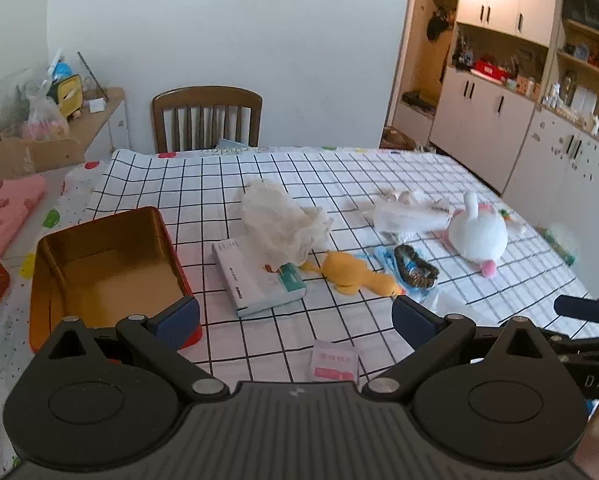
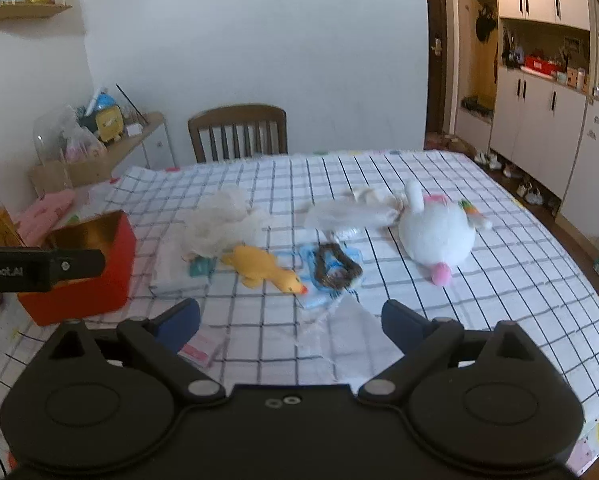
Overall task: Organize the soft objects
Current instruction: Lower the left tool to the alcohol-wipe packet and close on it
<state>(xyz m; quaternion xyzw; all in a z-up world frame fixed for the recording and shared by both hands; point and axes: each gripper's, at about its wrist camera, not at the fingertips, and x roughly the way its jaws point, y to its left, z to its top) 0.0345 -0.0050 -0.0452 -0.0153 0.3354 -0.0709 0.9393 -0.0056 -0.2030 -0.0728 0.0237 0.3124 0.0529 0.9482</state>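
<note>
An open red tin (image 1: 99, 268) with a gold inside stands at the table's left; it also shows in the right wrist view (image 2: 87, 276). A yellow plush duck (image 1: 355, 274) (image 2: 265, 268) lies mid-table. A white plush unicorn (image 1: 477, 236) (image 2: 437, 236) lies to the right. A dark scrunchie (image 1: 415, 270) (image 2: 337, 268) rests on a blue packet. Crumpled white cloth (image 1: 283, 220) (image 2: 219, 220) lies partly on a tissue pack (image 1: 255, 278). My left gripper (image 1: 295, 320) is open and empty above the near table. My right gripper (image 2: 291, 320) is open and empty.
A crumpled clear bag (image 1: 409, 214) lies beside the unicorn. A small pink sachet (image 1: 333, 362) lies near the front. A wooden chair (image 1: 207, 118) stands at the far edge. Cabinets (image 1: 499, 100) fill the right wall. A cluttered shelf (image 1: 59, 108) is at the left.
</note>
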